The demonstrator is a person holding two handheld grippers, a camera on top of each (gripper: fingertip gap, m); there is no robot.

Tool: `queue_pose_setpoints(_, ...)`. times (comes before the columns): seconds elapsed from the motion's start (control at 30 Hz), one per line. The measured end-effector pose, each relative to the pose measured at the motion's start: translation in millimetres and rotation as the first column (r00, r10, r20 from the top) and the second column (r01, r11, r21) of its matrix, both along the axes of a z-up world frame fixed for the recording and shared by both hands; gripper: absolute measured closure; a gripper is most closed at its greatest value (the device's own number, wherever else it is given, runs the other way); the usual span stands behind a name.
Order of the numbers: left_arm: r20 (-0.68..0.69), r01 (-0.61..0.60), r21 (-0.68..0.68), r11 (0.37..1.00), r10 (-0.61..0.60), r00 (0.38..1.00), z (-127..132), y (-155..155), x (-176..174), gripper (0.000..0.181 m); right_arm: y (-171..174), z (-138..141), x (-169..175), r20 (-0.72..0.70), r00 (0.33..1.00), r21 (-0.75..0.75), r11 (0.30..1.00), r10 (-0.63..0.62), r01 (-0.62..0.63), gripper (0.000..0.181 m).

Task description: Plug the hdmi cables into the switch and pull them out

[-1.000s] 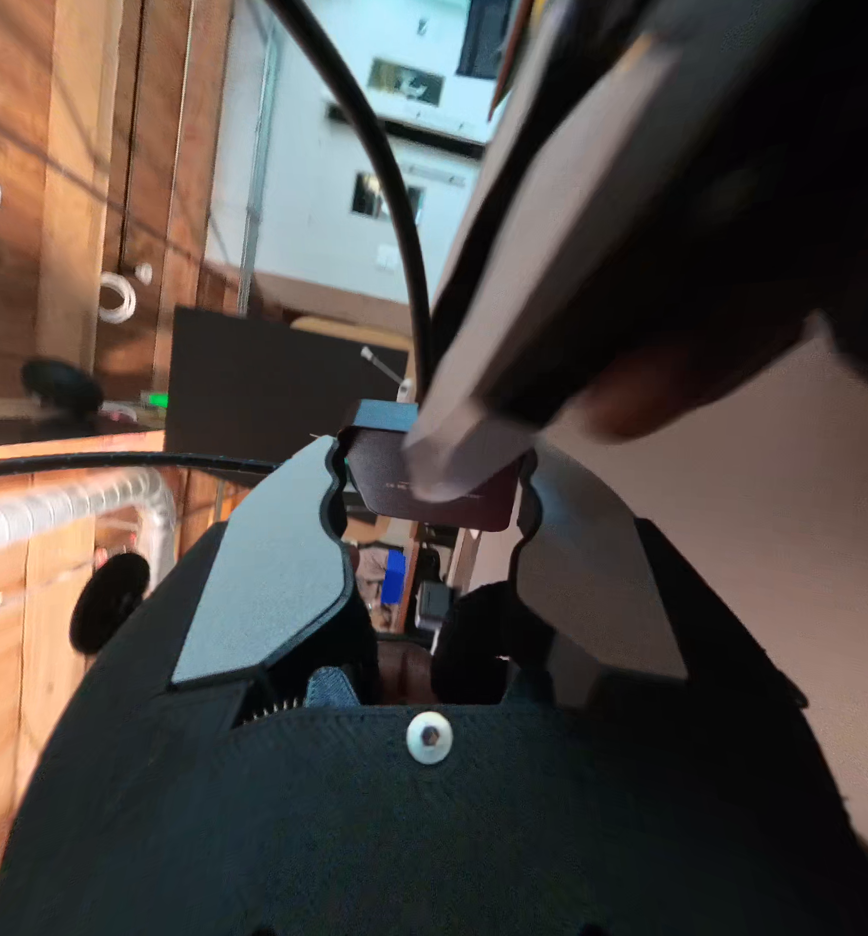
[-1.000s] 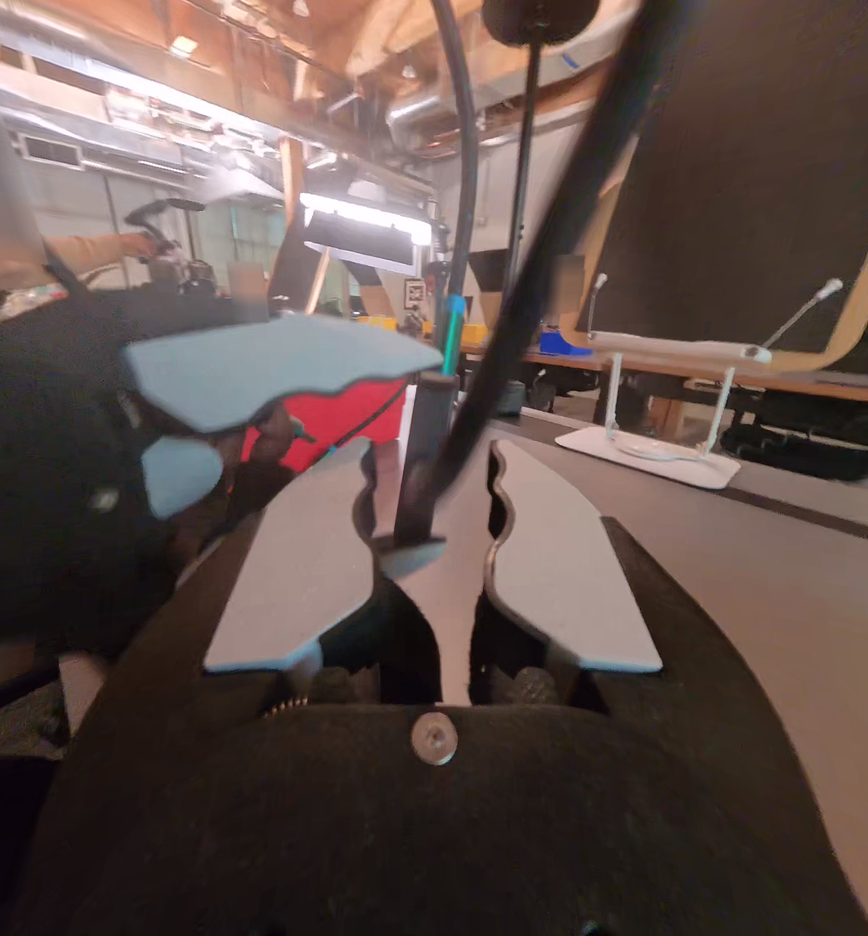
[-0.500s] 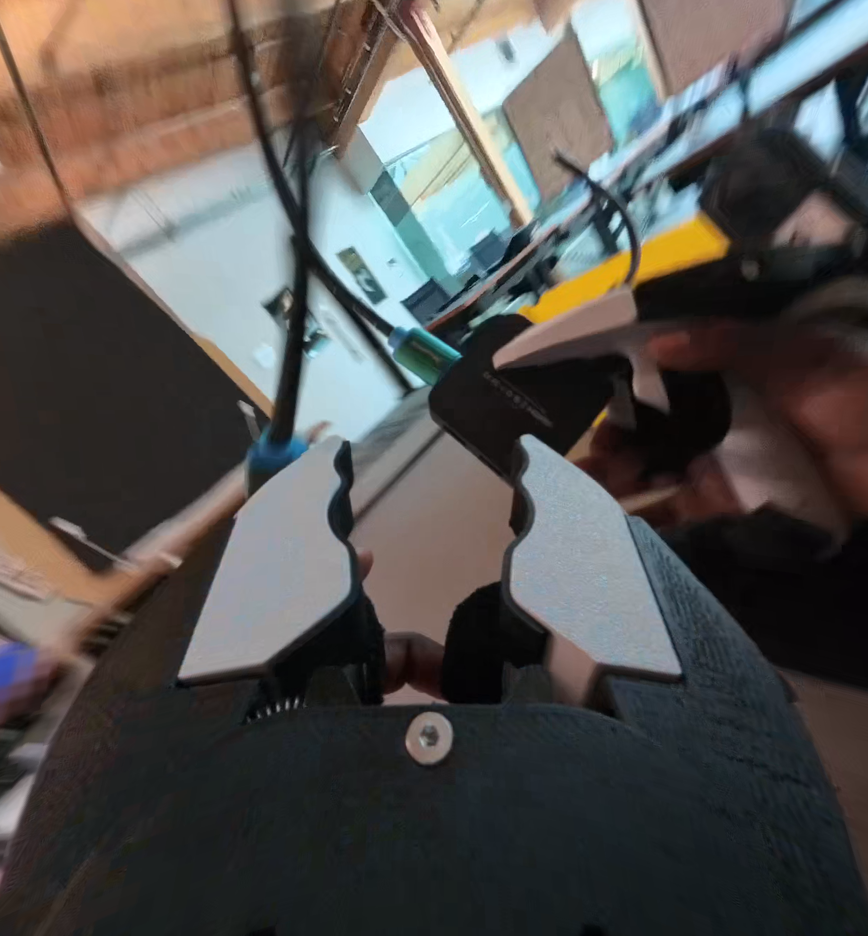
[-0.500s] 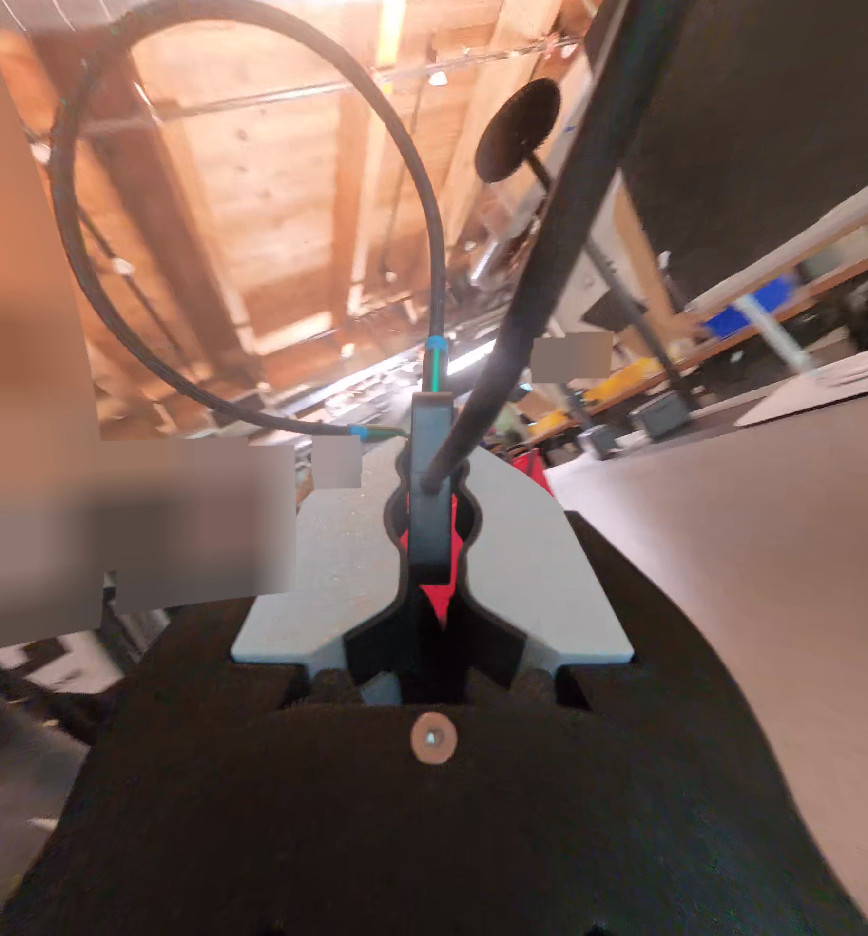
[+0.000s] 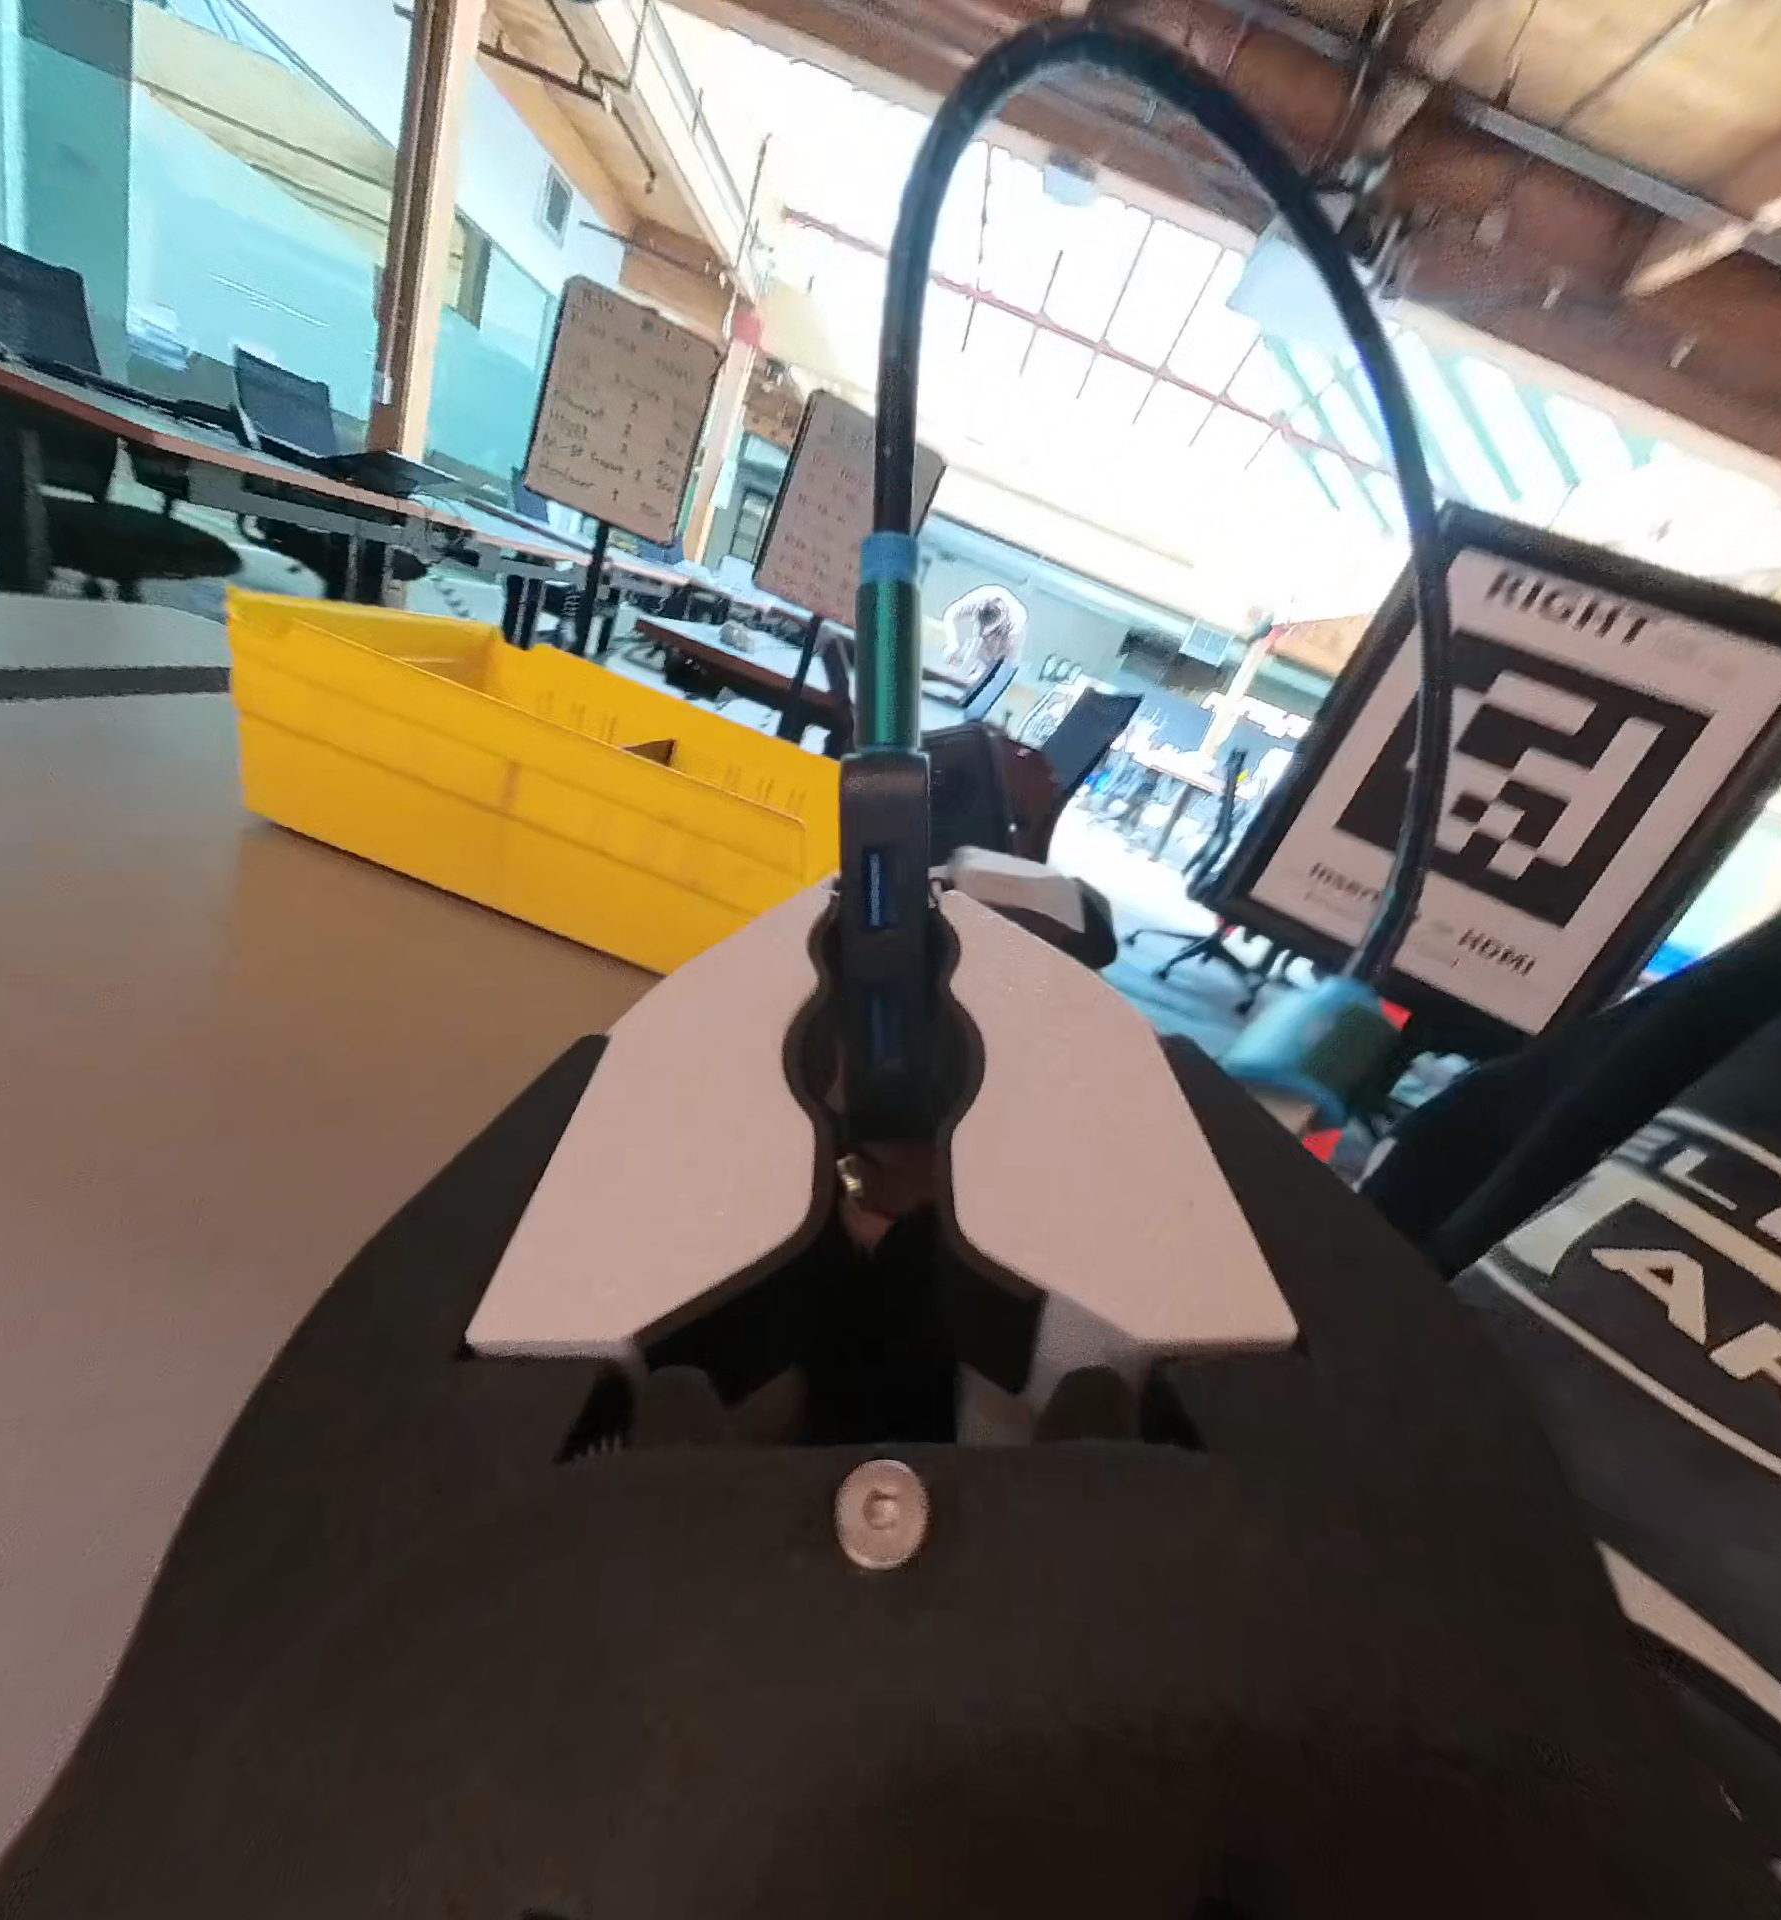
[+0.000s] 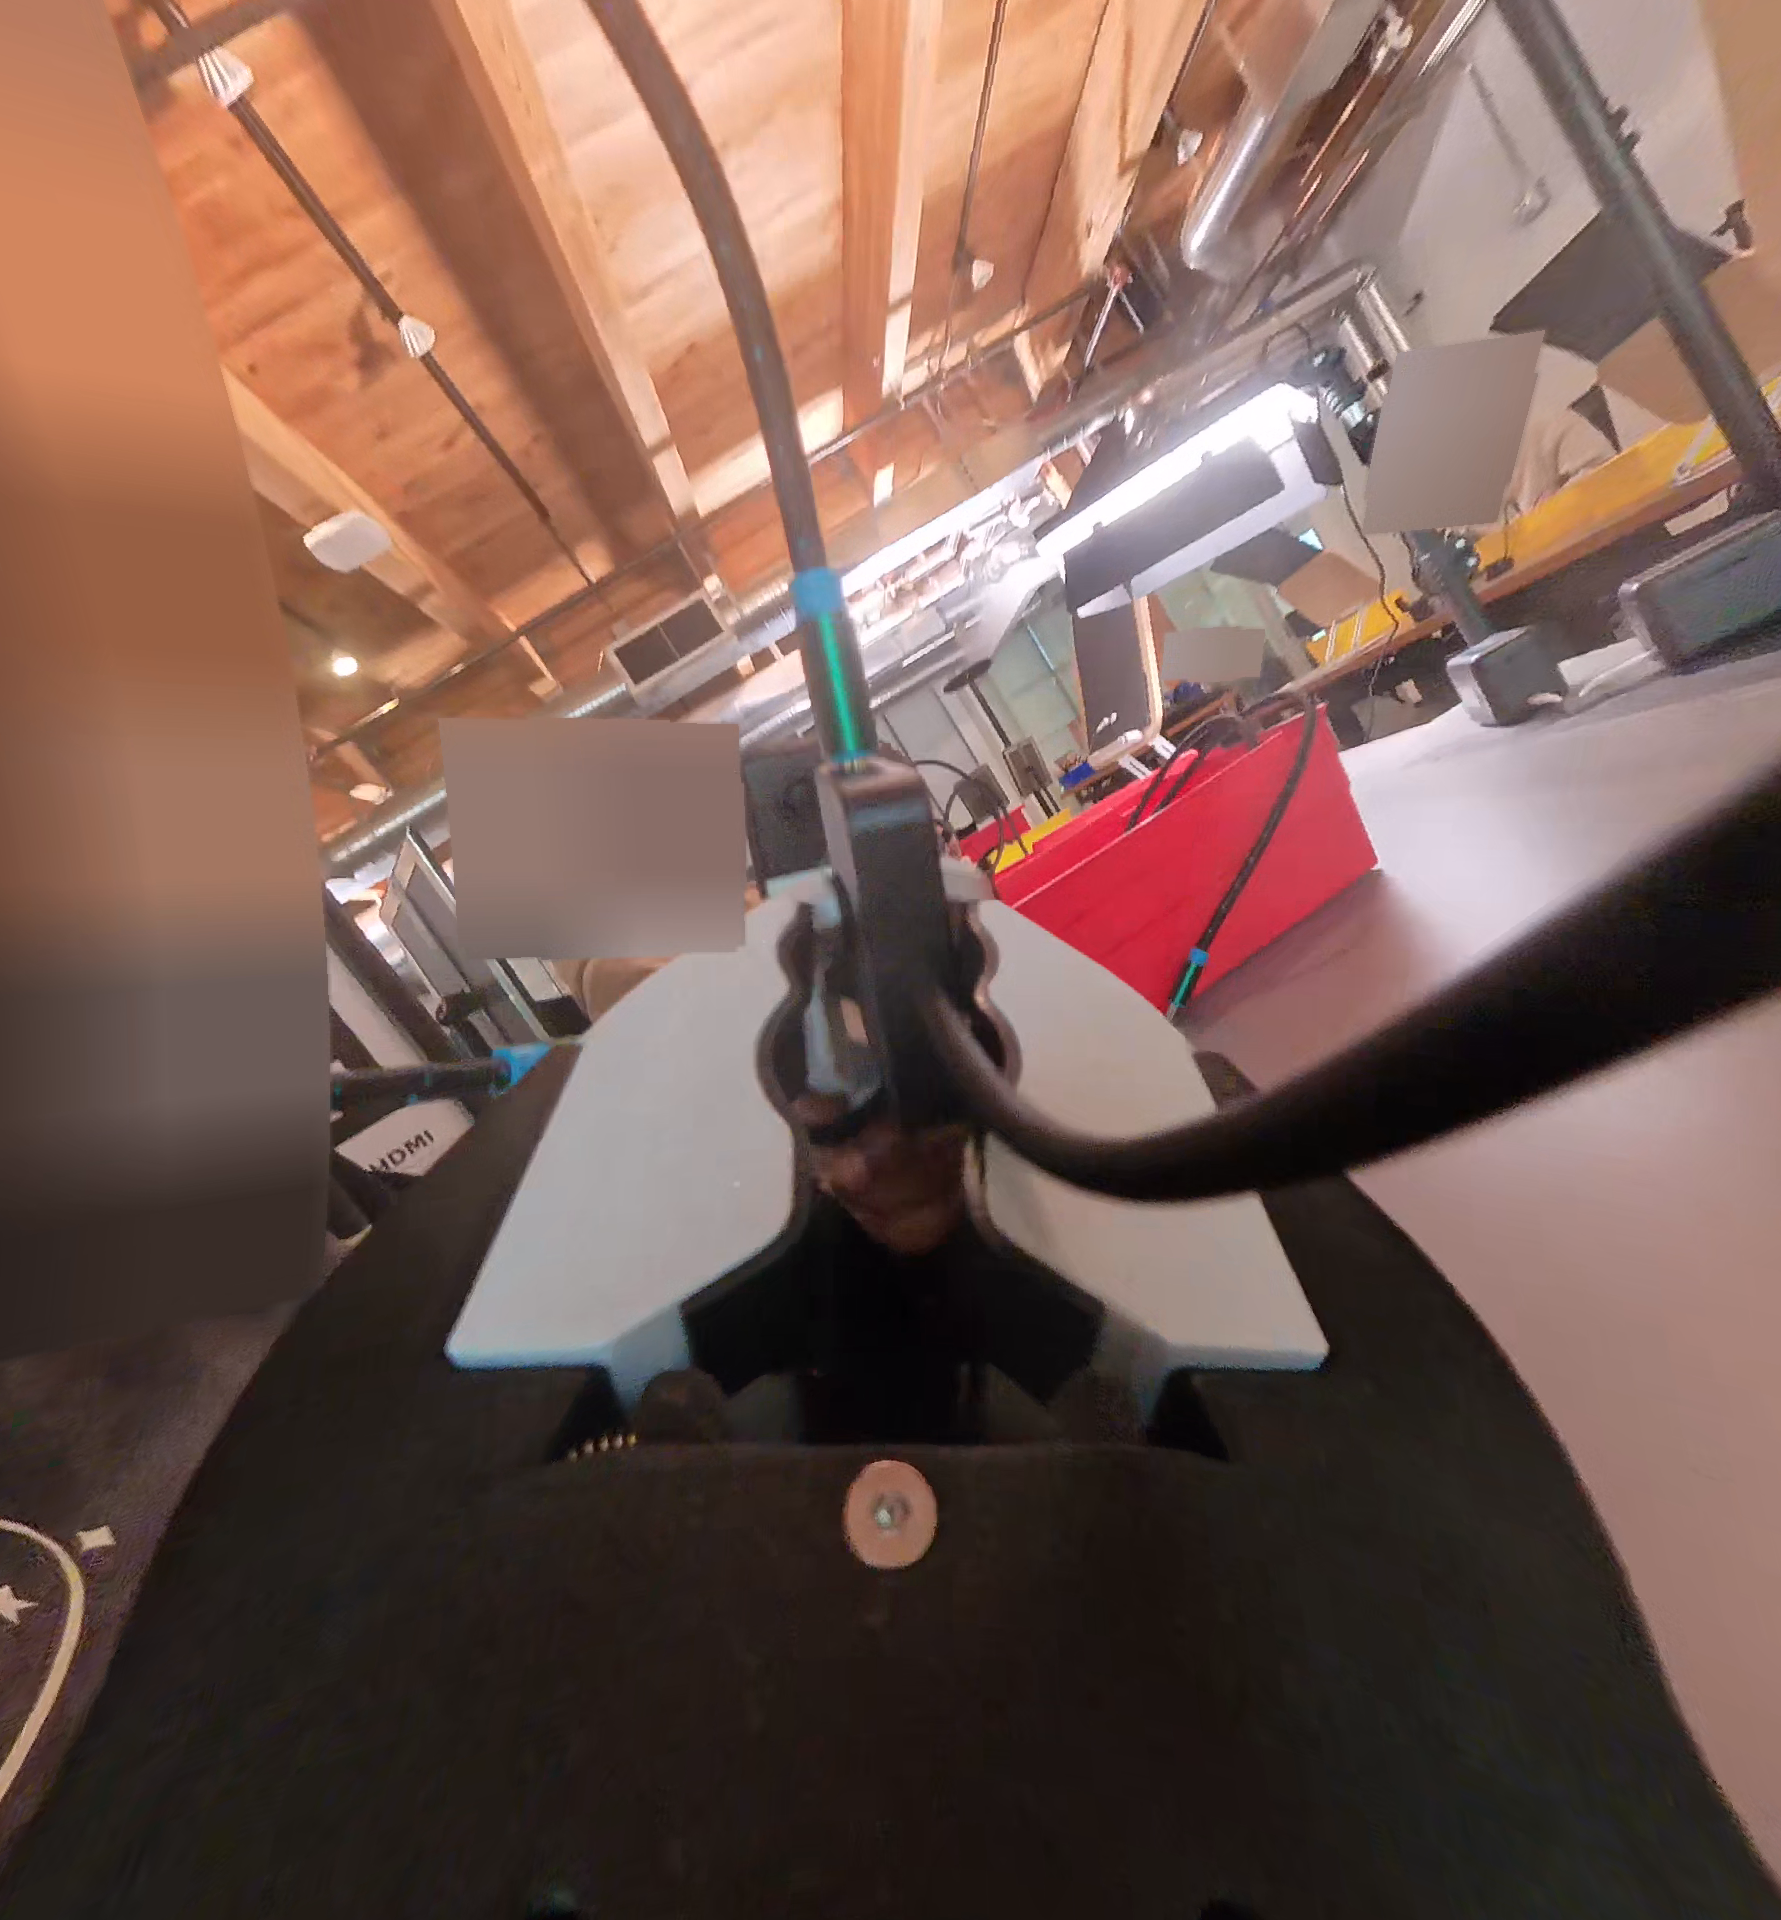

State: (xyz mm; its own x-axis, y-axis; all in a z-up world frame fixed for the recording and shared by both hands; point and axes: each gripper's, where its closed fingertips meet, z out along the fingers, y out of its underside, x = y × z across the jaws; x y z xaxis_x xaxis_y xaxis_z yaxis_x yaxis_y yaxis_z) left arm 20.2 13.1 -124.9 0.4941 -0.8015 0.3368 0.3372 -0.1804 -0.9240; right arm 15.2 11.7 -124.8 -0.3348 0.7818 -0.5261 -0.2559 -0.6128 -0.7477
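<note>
My left gripper is shut on the black switch, held edge-on and upright above the table, blue ports facing me. The switch's own lead, with a green collar and blue tape, rises from its top and arcs down to the right. In the right wrist view my right gripper is shut at the same black body, on the plug of a thick black hdmi cable that sweeps out to the right. How deep the plug sits is hidden by the fingers.
A yellow bin stands on the brown table to the left. A framed marker sign stands at the right. A red bin holds more cables; one cable trails out of it. A person's black garment is close by.
Both grippers were open a second ago, the left around the switch and the right around the plug. Both are now shut, and both views have swung round.
</note>
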Motion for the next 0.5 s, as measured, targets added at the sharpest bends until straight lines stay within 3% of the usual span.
queue_pose_setpoints(0.03, -0.024, -0.025, 0.014, 1.000, 0.025, 0.999, 5, 0, -7, 0.168, -1, -1, -1, 0.013, 1.000, 0.011, 1.000, -0.004, 0.004, 0.151)
queue_pose_setpoints(0.17, -0.010, -0.226, 0.062, 0.972, 0.227, 0.974, 23, 7, -55, 0.168, -9, -2, -3, 0.033, 0.999, 0.069, 0.998, 0.006, -0.008, 0.158)
queue_pose_setpoints(0.27, -0.019, -0.260, 0.023, 0.965, 0.260, 0.965, 23, 7, -84, 0.168, -21, 3, 2, -0.005, 1.000, 0.152, 0.988, 0.031, -0.029, 0.167)
queue_pose_setpoints(0.33, -0.082, -0.207, -0.002, 0.978, 0.207, 0.975, 18, 0, -88, 0.168, -13, 2, -2, 0.019, 0.997, 0.208, 0.975, -0.081, 0.076, 0.166)
queue_pose_setpoints(0.43, -0.142, -0.134, -0.013, 0.991, 0.131, 0.981, 17, -11, -85, 0.168, 20, 0, -9, 0.070, 0.933, 0.298, 0.900, -0.354, 0.319, 0.168)
queue_pose_setpoints(0.5, -0.175, -0.082, -0.023, 0.996, 0.077, 0.982, 13, -17, -78, 0.168, 20, 7, -14, 0.046, 0.914, 0.427, 0.835, -0.404, 0.347, 0.170)
